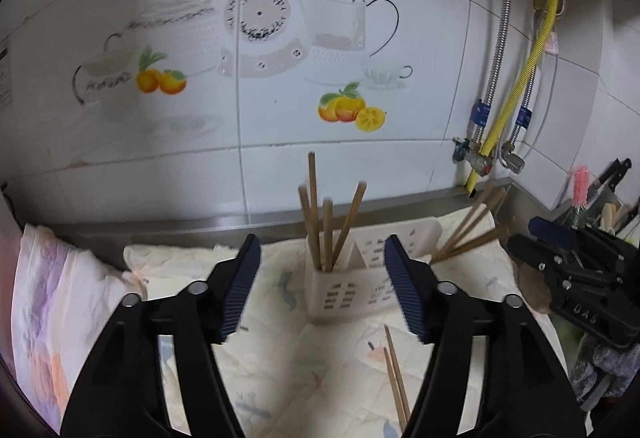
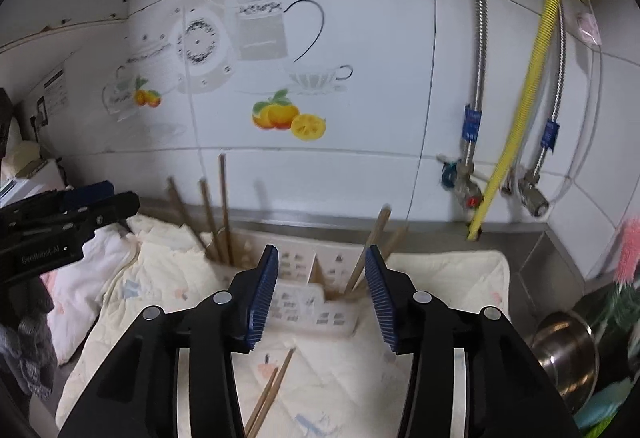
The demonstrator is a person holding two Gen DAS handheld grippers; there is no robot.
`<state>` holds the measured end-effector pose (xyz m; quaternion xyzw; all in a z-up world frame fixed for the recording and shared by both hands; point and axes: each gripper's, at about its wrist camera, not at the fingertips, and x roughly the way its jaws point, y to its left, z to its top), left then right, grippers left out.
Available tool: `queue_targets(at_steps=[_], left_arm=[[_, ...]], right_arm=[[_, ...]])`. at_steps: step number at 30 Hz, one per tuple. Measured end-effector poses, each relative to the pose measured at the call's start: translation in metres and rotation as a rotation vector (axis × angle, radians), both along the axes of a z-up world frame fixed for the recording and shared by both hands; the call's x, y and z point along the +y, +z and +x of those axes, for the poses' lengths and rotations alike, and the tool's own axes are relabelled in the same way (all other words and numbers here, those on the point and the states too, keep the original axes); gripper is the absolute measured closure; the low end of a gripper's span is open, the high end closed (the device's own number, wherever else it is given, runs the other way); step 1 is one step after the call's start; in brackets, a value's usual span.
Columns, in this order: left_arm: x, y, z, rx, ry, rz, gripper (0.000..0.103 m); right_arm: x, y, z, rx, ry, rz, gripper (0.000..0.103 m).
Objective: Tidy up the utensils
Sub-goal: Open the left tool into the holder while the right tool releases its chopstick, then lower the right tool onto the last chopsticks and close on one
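A white slotted utensil holder [image 1: 344, 292] [image 2: 304, 304] lies on a pale quilted cloth [image 1: 304, 370]. Several wooden chopsticks [image 1: 326, 234] [image 2: 216, 213] stand in its left compartment. More chopsticks [image 1: 468, 230] [image 2: 372, 250] lean out of its right compartment. Two loose chopsticks [image 1: 394, 378] [image 2: 272, 390] lie on the cloth in front. My left gripper [image 1: 322, 250] is open just before the holder, with nothing between its pads. My right gripper [image 2: 322, 254] is open too, facing the right compartment and holding nothing. Each gripper also shows at the other view's edge: right gripper [image 1: 560, 254], left gripper [image 2: 72, 213].
A tiled wall with teapot and fruit decals rises behind a steel ledge [image 1: 180, 226]. Metal hoses, valves [image 2: 464, 177] and a yellow hose [image 2: 532, 77] hang at the right. A steel bowl [image 2: 568, 350], a pink brush [image 1: 580, 189] and knives [image 1: 616, 173] sit far right. Folded cloth [image 1: 52, 298] lies left.
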<state>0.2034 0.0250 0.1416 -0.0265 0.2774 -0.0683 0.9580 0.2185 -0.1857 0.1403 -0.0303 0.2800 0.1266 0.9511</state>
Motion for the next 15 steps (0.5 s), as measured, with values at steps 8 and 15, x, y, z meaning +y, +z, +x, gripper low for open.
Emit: queue_targets(at_steps=[8, 15], left_arm=[[0.009, -0.03, -0.044, 0.018, 0.024, -0.003, 0.023], [0.015, -0.062, -0.08, 0.03, 0.068, 0.032, 0.016]], right_arm=[[0.008, -0.045, -0.047, 0.056, 0.013, 0.007, 0.057], [0.015, -0.1, -0.076, 0.158, 0.031, 0.049, 0.057]])
